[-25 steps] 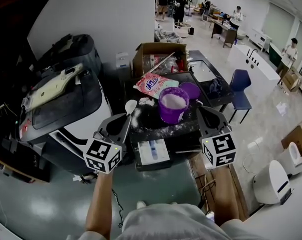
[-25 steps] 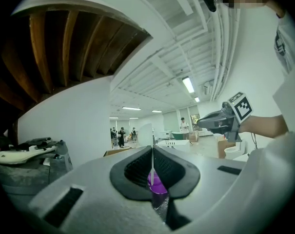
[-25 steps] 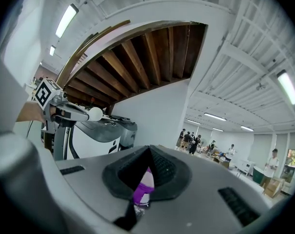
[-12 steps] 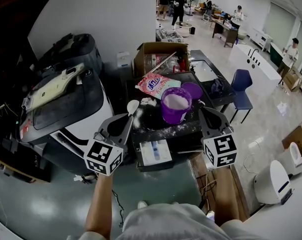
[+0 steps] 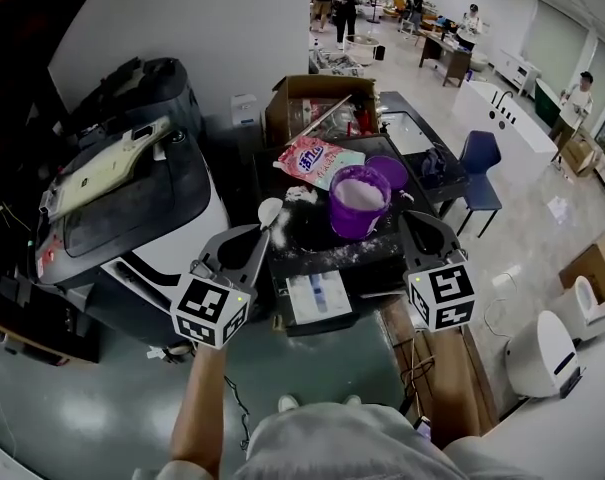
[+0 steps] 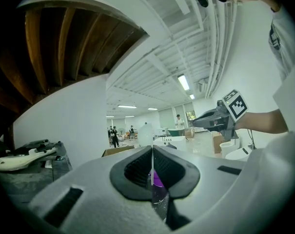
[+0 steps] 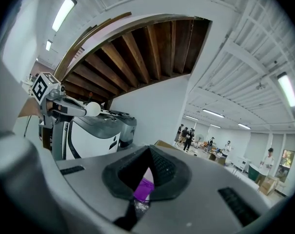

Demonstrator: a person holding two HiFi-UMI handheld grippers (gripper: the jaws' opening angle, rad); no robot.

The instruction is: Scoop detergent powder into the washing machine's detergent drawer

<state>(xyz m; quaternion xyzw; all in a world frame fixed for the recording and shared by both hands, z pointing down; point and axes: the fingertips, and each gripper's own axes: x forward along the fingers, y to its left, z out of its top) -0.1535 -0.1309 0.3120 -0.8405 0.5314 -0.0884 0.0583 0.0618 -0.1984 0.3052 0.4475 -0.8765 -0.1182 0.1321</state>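
My left gripper (image 5: 254, 236) is shut on the thin handle of a white scoop (image 5: 269, 209), whose bowl hovers over the left edge of the powder-dusted black washing machine top (image 5: 312, 238). In the left gripper view the handle (image 6: 150, 172) stands pinched between the pads. A purple tub (image 5: 359, 200) full of white powder stands on the machine, with its lid (image 5: 388, 175) behind it. The detergent drawer (image 5: 317, 296) is pulled out below, between my two grippers. To the right of the tub my right gripper (image 5: 408, 219) is held with its tips together, holding nothing.
A pink detergent bag (image 5: 317, 158) and an open cardboard box (image 5: 317, 103) lie behind the tub. A second dark appliance (image 5: 132, 193) stands to the left. A blue chair (image 5: 479, 163) and white appliances (image 5: 542, 353) are on the right. People stand far back.
The head view has shifted slightly, so the tub sits a little higher in frame. Both grippers keep almost the same pose, and the scoop stays in the left one.
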